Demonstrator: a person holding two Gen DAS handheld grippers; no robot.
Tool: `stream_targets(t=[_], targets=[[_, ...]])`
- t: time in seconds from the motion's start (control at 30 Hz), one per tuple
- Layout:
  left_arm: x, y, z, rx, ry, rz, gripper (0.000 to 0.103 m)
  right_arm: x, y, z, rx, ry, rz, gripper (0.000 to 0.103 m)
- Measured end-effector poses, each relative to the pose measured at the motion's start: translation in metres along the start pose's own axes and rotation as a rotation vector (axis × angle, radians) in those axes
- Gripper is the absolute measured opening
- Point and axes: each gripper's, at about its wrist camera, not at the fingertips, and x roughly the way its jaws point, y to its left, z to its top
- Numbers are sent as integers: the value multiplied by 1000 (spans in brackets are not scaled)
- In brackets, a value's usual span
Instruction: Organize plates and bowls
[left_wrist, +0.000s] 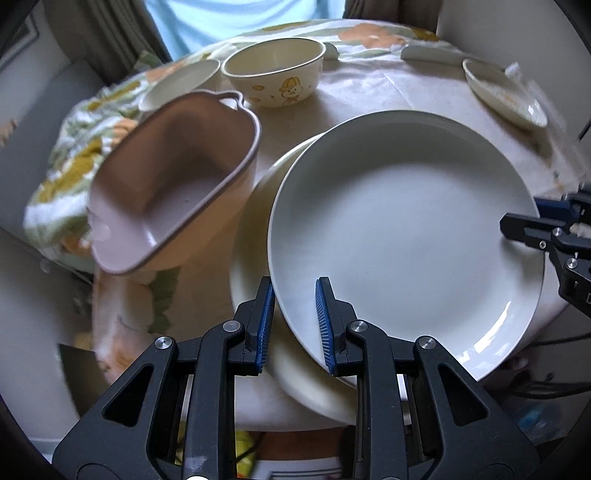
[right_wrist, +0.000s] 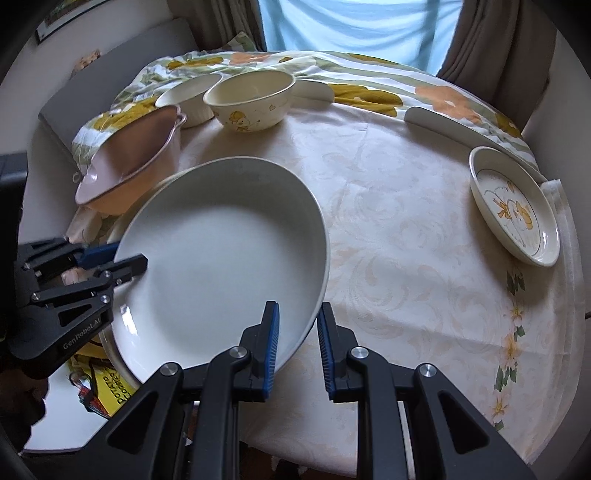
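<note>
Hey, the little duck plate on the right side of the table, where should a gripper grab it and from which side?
Grip the duck plate by its raised rim, on the edge nearest the table's front. It lies flat and shallow, so only the rim gives the pads something to pinch: one finger inside, one outside. The right gripper sits closest, but it is shut on the big white plate.

text "GenRobot.AI" | white letters on black body of left gripper (right_wrist: 114, 264) | right wrist view || yellow printed item (right_wrist: 110, 387) below table edge | dark letters, partly hidden, not readable for certain
</note>
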Motion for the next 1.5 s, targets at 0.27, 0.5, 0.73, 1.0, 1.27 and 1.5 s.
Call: stream_targets(t=[0.27,0.5,0.73,1.0,1.27,1.5], targets=[[-1,-10,-1,52,-5,73,20,1,12,-3,-80,-11,-78,19],[-4,-15,-3,84,-8,114,20,2,18,-1,-87,3,-112,19],[-8,-15,-4,99,-12,142,20,4,22,1,-91,20,-143,19],[-10,-12,-5,92,-11,142,20,4,22,2,-86,24,-143,19],[-8,-11,-1,80,6,142,21,2,14,1,-20,8,-102,19],[-6,-13,2,85,13,157,22,1,3,-1,81,-5,-38,32]])
